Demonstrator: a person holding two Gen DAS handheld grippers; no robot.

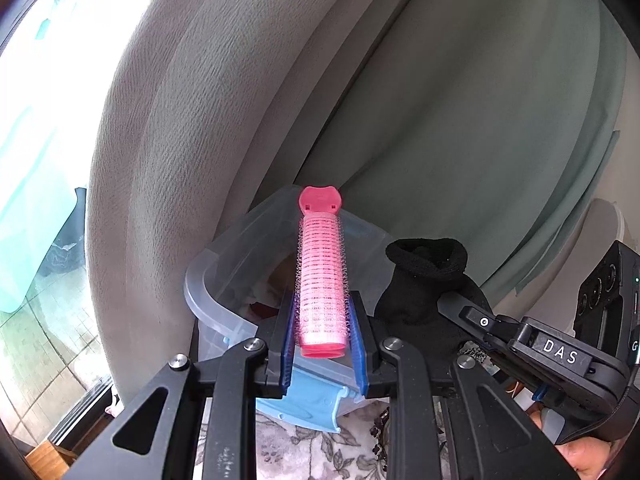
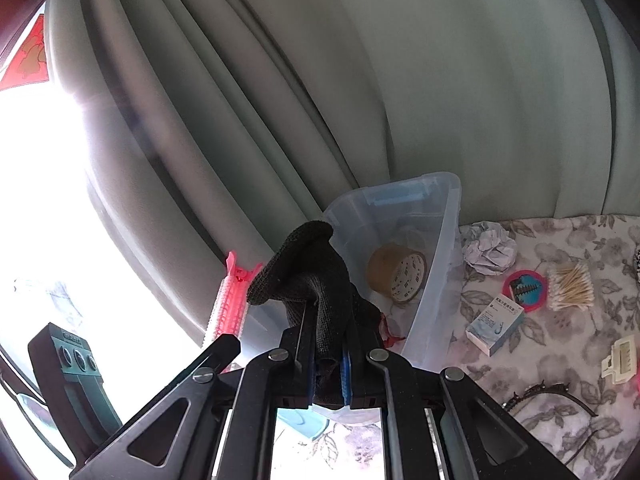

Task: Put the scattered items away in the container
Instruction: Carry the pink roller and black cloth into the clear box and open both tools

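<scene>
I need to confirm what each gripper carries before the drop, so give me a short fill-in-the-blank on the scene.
1. The left gripper is shut on a pink ____.
2. The right gripper is shut on a ____ sock.
3. Inside the clear plastic container lies a roll of brown ____.
4. The cotton swabs lie on the floral cloth, ____ the container.

Missing words: hair roller; black; tape; outside

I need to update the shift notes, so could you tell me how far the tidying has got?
Done: a tape roll lies in the clear bin. In hand: left tongs grip a pink hair roller, right tongs a black sock. Left: crumpled paper, cotton swabs, small box.
</scene>
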